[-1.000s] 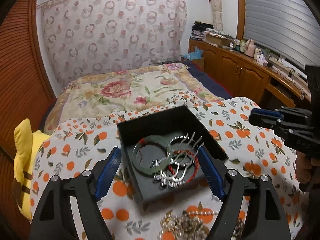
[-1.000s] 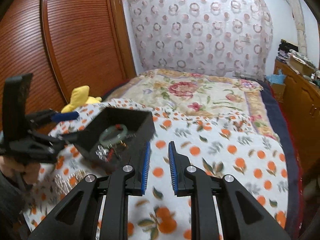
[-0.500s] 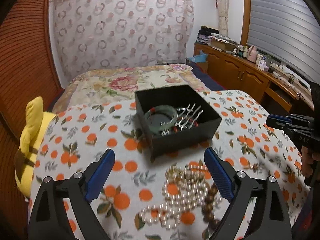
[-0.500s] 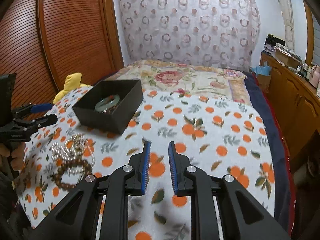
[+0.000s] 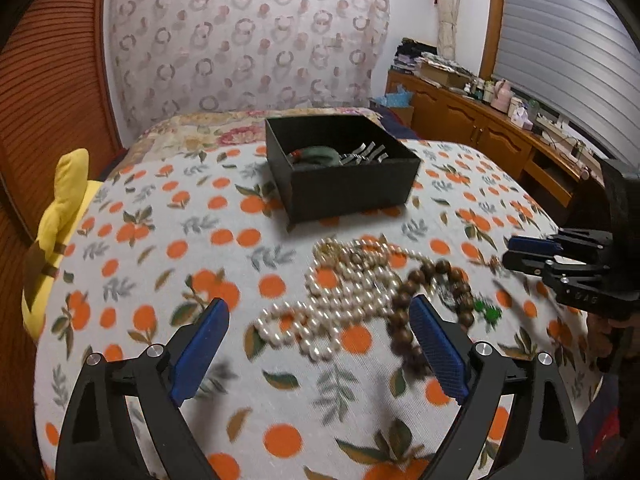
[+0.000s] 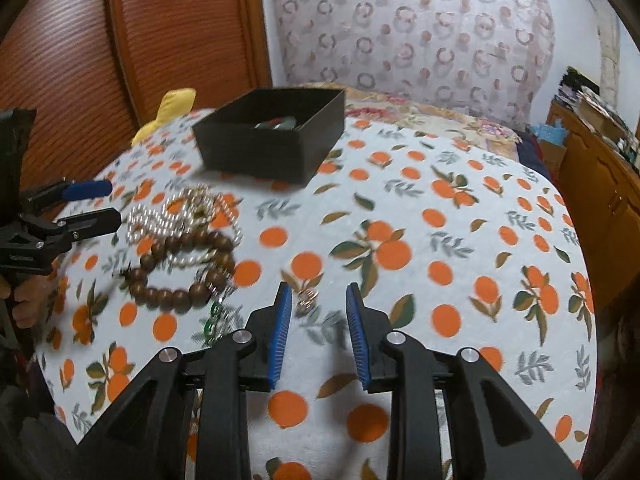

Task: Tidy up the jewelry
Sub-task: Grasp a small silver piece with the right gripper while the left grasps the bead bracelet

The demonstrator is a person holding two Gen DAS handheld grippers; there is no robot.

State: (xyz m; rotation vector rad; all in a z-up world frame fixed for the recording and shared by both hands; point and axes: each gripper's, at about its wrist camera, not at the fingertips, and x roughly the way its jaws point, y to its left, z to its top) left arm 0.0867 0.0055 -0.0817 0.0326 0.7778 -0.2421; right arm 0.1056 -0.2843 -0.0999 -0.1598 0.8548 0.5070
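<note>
Both your grippers tilt down over the orange-print bed cover [image 5: 168, 216], jewelry ahead of them.

Your left gripper [image 5: 316, 354] is spread wide, holding nothing, the pearl strands [image 5: 340, 300] and one wooden bead bracelet [image 6: 180, 268] just beyond its fingers. Your right gripper [image 6: 316, 330] is opening, nothing gripped, a small blurred trinket [image 6: 306, 298] just past its tips. One black box [image 5: 340, 164] farther ahead half-hides a green bangle [image 5: 316, 154].

The left gripper [image 5: 318, 342] hangs wide open, nothing between its jaws. Just ahead lie pearls [image 5: 336, 300] tangled with brown beads [image 5: 424, 296]; the black box [image 5: 344, 168] sits farther ahead. The right gripper [image 5: 532, 254] enters beyond the beads.
</note>
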